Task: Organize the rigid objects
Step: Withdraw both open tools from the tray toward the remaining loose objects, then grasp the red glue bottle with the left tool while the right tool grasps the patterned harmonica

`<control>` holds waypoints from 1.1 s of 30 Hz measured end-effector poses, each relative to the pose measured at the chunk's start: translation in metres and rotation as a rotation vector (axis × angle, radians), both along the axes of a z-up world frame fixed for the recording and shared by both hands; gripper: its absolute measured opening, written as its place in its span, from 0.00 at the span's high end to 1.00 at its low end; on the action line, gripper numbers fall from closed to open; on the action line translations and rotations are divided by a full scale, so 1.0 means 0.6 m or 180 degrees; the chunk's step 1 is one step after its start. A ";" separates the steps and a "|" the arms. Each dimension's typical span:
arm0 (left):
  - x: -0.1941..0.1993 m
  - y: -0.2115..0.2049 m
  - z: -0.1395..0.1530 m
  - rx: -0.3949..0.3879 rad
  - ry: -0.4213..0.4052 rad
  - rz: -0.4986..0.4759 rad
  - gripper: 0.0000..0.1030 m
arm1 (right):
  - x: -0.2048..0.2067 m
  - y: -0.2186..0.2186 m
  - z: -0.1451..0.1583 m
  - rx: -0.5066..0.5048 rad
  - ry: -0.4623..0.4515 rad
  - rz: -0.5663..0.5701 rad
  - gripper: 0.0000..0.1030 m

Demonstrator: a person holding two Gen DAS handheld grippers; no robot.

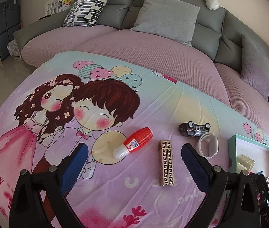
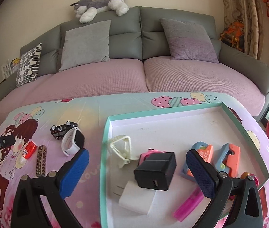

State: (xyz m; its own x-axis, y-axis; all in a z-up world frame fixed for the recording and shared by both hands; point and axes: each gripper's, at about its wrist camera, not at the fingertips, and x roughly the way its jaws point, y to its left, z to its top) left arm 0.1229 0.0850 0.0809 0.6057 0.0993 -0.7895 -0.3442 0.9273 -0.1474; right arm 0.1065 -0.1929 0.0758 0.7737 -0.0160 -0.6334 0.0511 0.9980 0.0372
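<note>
Left gripper [image 1: 134,156] hovers low over the cartoon-print blanket [image 1: 39,152], blue textured pads spread wide and empty, a gold key-pattern lighter [image 1: 166,163] and red glue bottle [image 1: 137,139] lying between them. Right gripper [image 2: 137,168] likewise wide and empty above the teal-rimmed tray [image 2: 104,152], where a boxy black charger [image 2: 156,171] rests on a white plug [image 2: 136,199]. Toy car [image 2: 63,129] and white watch [image 2: 72,140] sit just beyond the tray's left edge.

soft, even daylight fills both views, brightest toward 3 o'clock in the right wrist view. shadows are faint. heavy fisheye bending curves the sofa [image 2: 140,43], with dark vignetting at every corner. focus stays fairly sharp; no strong glare.
</note>
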 end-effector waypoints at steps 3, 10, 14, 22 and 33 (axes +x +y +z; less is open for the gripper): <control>-0.005 0.021 -0.008 -0.0069 0.0030 0.0077 0.04 | 0.001 0.037 -0.004 -0.0008 -0.0004 0.0187 0.00; -0.010 0.056 -0.024 -0.0153 0.0077 0.0204 0.04 | -0.002 0.106 -0.015 0.0040 0.0016 0.0563 0.00; -0.008 0.071 -0.045 -0.0233 0.0176 0.0235 0.04 | -0.005 0.128 -0.023 0.0049 0.0057 0.0674 0.00; 0.019 0.071 -0.096 -0.0502 0.0367 0.0050 0.04 | 0.004 0.151 -0.043 0.0176 0.0211 0.0787 0.00; 0.071 0.049 -0.125 -0.0153 0.0455 -0.0208 0.04 | 0.022 0.188 -0.085 0.0194 0.0503 0.0972 0.00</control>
State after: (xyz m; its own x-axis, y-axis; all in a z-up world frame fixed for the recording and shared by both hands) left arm 0.1658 0.1144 0.0061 0.4909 0.0233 -0.8709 -0.3039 0.9414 -0.1461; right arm 0.1194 -0.0801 0.0247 0.6293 0.2426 -0.7384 -0.2395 0.9643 0.1127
